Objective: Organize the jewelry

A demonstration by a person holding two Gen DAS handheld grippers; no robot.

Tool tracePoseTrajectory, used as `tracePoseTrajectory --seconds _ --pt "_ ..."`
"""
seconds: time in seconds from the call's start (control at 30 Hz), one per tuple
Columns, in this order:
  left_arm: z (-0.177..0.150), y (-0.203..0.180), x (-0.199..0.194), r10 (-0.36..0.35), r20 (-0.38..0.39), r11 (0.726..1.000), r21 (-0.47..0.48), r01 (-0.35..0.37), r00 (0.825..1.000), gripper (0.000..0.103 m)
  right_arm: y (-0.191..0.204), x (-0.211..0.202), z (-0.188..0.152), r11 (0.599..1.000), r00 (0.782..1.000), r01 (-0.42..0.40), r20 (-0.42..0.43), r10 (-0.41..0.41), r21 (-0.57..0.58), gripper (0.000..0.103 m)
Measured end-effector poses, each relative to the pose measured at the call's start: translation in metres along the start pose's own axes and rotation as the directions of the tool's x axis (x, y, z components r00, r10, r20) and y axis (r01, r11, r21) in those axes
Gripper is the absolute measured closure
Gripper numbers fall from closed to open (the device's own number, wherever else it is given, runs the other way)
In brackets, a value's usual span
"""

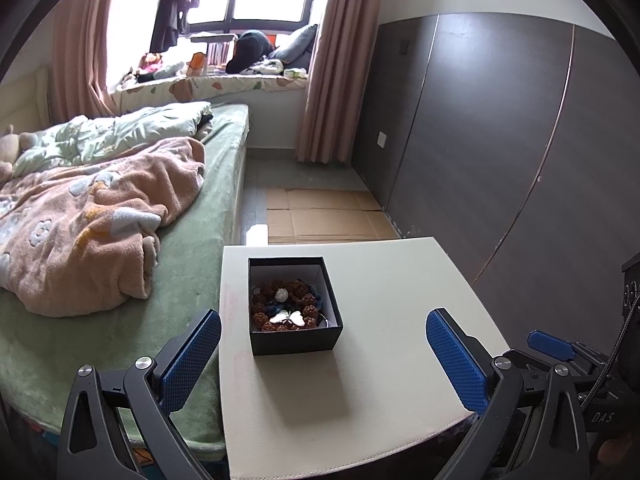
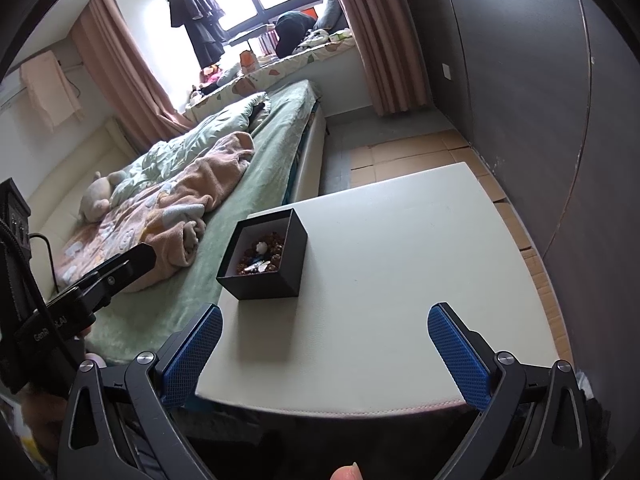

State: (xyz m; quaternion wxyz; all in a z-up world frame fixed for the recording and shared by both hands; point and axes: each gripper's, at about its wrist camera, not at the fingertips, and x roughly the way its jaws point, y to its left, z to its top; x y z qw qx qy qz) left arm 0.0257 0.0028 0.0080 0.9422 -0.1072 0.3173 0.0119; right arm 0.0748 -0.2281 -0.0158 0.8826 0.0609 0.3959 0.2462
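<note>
A small square black cardboard box (image 1: 295, 306) with a pale lining sits lidless on the white rectangular surface (image 1: 392, 320), toward its left edge beside the green-covered bed (image 1: 192, 280). Inside it the jewelry lies heaped together: a bracelet of knobbly brown beads (image 1: 280, 300) curled around the walls, a silver butterfly-shaped ornament (image 1: 289, 319) on top near the front, and a small white piece (image 1: 281, 294) further back, with something dark blue beneath. Everything being already within the box suggests the sorting is close to done, though the pieces look tangled rather than arranged.

The left gripper (image 1: 323, 354) hangs just short of the box, lined up with it, jaws spread wide and holding nothing. The right gripper (image 2: 325, 354) hovers over the near edge of the surface, to the right of the box, jaws likewise spread and empty. Both sit back, probably leaving the box open to view and reach.
</note>
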Motion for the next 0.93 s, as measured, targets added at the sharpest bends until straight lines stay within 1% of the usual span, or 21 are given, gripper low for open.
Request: tracePoseTrajectory --seconds 0.43,0.7,0.93 --pt "-0.0018 -0.0056 0.0008 -0.016 0.0 1.0 0.009 0.016 1.0 0.001 -0.0008 -0.0015 -0.0015 1.0 1.0 0.006 0.002 -0.006 0.007 0.0" --pt "-0.0019 -0.0045 0.0012 -0.014 -0.001 1.0 0.005 0.014 1.0 0.001 -0.0047 -0.0005 -0.0015 1.0 1.0 0.015 -0.001 -0.015 0.017 0.0" --pt "-0.0022 -0.0046 0.0025 -0.001 0.0 1.0 0.023 0.001 1.0 0.001 -0.0046 0.0031 -0.0021 0.999 1.0 0.026 -0.008 -0.026 0.021 0.0"
